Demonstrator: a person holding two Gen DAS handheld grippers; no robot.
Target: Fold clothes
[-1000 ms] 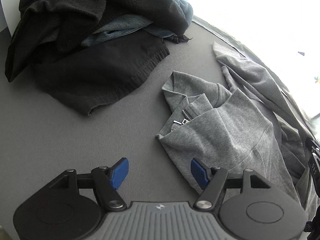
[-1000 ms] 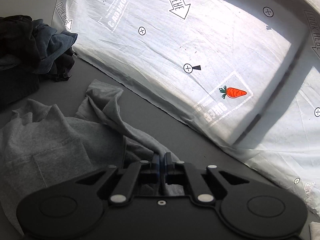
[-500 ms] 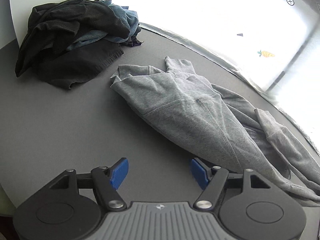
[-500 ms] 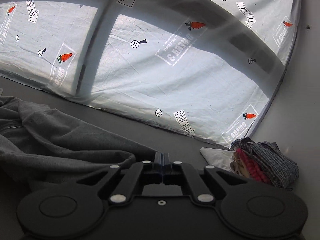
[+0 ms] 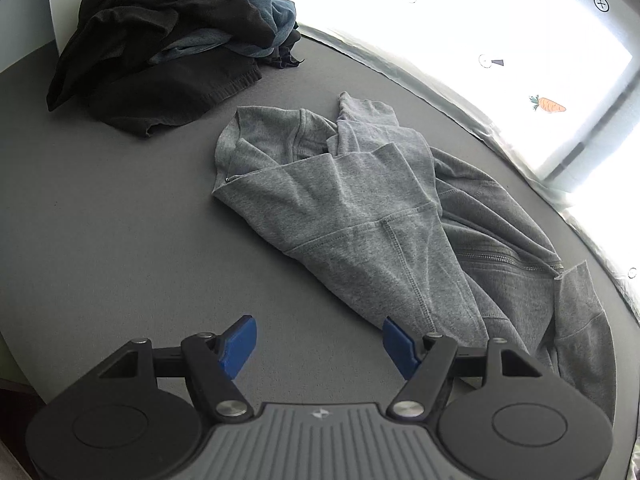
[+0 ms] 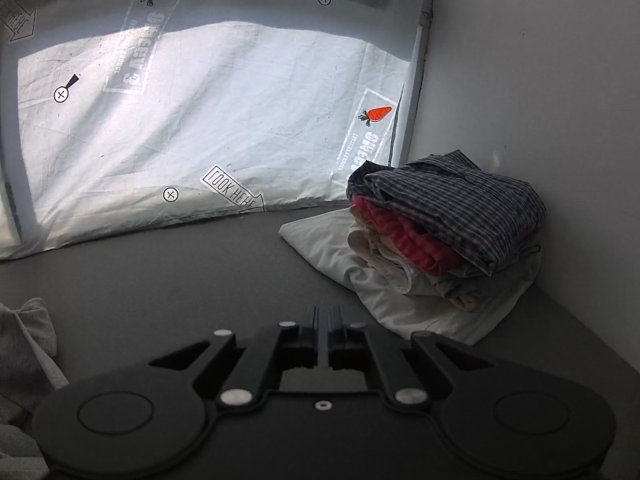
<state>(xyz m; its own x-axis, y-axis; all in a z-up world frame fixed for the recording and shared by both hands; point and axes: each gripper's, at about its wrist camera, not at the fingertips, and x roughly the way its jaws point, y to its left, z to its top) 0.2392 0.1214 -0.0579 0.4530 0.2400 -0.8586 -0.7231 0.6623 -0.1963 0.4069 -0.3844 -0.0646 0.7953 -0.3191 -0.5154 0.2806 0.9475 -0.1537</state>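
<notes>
Grey hoodie: it lies rumpled and unfolded on your bench, running from centre toward 4 o'clock in your left wrist view; a bit of it shows at 8 o'clock in your right wrist view.
Left gripper: your blue-tipped jaws stand wide apart, holding nothing, just short of the hoodie's near edge.
Right gripper: your jaws are pressed together with nothing between them.
Dark clothes pile: heaped at 11 o'clock, apart from the hoodie.
Folded stack: at 2 o'clock, striped shirt on top, against the wall.
</notes>
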